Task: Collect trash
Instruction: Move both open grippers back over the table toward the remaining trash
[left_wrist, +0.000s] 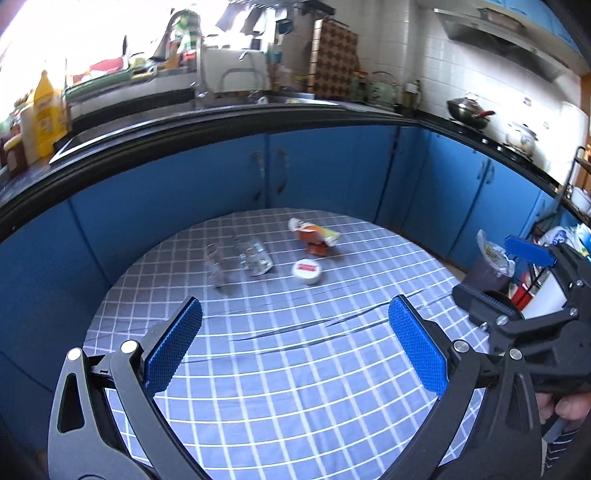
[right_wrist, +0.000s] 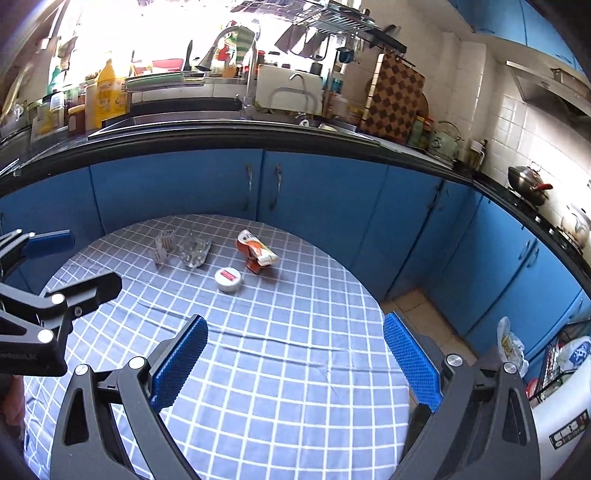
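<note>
The round tabletop (left_wrist: 295, 369) carries a blue cloth with a white grid, creased across its middle. The trash lies at the far side of the tabletop: a white round lid with a red label (left_wrist: 306, 271), a crumpled orange-and-white wrapper (left_wrist: 314, 236) just behind the lid, and clear plastic packaging (left_wrist: 240, 258) left of the lid. The left gripper (left_wrist: 295, 347) hovers over the near part of the tabletop, jaws spread wide and holding nothing. The right gripper (right_wrist: 295, 365) hovers likewise, jaws wide apart and empty. Blue cabinets (right_wrist: 317, 199) under a black counter (right_wrist: 221, 136) curve behind the tabletop. A sink faucet (right_wrist: 251, 74), a checkered cutting board (right_wrist: 395, 99) and a wok (right_wrist: 528, 184) stand along the counter.
</note>
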